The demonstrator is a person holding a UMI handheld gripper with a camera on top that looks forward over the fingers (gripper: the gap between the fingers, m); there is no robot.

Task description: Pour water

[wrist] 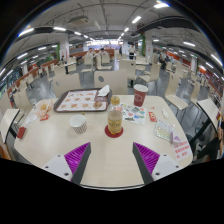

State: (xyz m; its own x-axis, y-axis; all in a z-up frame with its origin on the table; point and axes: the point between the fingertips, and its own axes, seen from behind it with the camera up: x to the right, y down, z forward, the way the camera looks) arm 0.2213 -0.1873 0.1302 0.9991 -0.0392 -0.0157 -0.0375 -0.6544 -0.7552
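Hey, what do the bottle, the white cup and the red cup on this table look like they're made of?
The bottle, just ahead of the open fingers, looks like clear plastic: see-through, amber liquid inside, light cap. The white cup looks like matte paper or ceramic; I can't tell which. The red cup, farther back, looks like opaque paper or plastic.

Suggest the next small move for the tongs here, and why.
Probably ease forward toward the bottle. The tongs are open and empty, and the bottle stands upright on a red coaster just ahead of the fingers, not yet between them. The white cup sits beside it.
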